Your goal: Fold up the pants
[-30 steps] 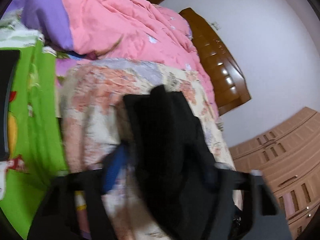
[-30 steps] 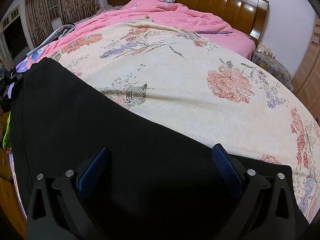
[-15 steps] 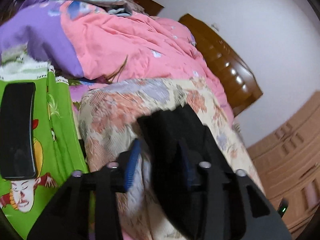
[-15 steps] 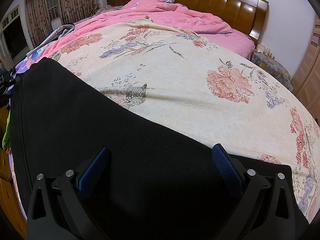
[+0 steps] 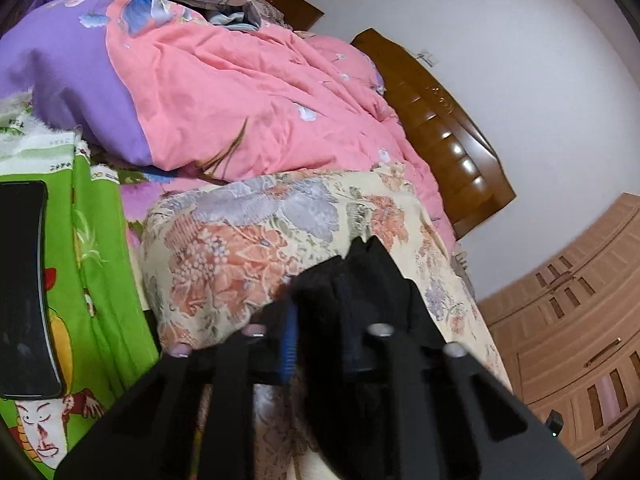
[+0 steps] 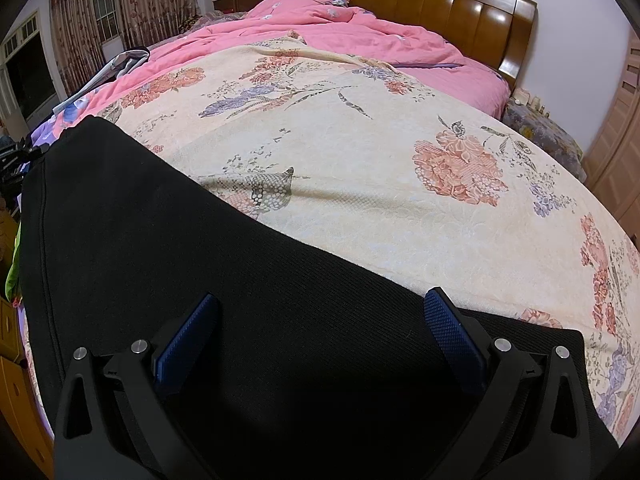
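We hold the left claw (image 5: pixel 320 344) clamped on a bunched fold of the black pants (image 5: pixel 360 280), its blue pads (image 5: pixel 289 344) pressed close on the dark cloth, which rises in a peaked ridge just beyond the fingertips. Below that bunch lies the cream floral bedspread (image 5: pixel 248 248), and past it a pink quilt (image 5: pixel 248 96) with a purple end is heaped toward the wooden headboard (image 5: pixel 448 136). Off to the left edge of that view, a dark phone (image 5: pixel 24 288) rests on a bright green cartoon-print cloth (image 5: pixel 100 280). Our right claw (image 6: pixel 320 336) stands wide apart, its two blue pads (image 6: pixel 188 340) well separated and gripping nothing, poised just over the pants (image 6: pixel 160 240), which in this view spread flat and broad across the near end of the bed, a stitched hem running down their left side. The floral bedspread (image 6: pixel 360 160) stretches away beyond the black cloth to the pink quilt (image 6: pixel 320 28) and the glossy headboard (image 6: pixel 440 4). We see curtained windows (image 6: pixel 120 12) at far left and a wooden wardrobe (image 5: pixel 580 320) at right in the left view.
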Demonstrator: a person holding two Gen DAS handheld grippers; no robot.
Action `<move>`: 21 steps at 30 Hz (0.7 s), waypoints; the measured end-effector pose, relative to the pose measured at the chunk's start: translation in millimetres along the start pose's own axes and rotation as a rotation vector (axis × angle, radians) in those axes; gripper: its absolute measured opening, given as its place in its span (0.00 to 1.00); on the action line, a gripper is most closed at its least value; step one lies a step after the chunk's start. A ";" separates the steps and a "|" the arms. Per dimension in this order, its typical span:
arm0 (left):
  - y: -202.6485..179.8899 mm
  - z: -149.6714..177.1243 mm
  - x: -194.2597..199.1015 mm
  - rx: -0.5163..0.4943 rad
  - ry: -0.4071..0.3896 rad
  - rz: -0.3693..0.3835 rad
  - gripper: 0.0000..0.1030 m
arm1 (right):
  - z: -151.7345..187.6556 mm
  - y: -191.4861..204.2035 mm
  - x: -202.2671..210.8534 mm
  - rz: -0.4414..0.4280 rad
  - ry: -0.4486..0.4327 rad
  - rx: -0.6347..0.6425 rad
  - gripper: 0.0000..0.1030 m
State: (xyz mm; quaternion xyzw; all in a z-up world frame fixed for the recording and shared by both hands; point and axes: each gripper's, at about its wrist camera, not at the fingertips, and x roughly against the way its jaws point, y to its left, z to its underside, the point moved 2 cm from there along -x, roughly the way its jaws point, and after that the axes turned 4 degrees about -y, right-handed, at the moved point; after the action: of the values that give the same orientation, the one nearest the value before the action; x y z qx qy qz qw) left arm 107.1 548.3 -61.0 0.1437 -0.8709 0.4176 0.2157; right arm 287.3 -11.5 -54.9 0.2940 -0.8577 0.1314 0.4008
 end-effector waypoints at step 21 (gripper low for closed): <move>-279.2 316.4 51.8 -1.103 0.097 0.241 0.10 | 0.8 -35.9 14.7 -0.248 -0.092 -0.232 0.96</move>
State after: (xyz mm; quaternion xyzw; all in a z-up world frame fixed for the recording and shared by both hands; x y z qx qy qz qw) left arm 101.6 124.7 -26.1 -0.1100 -0.9595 -0.0715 0.2494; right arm 301.2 -46.2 -44.5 0.3549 -0.8417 -0.0325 0.4056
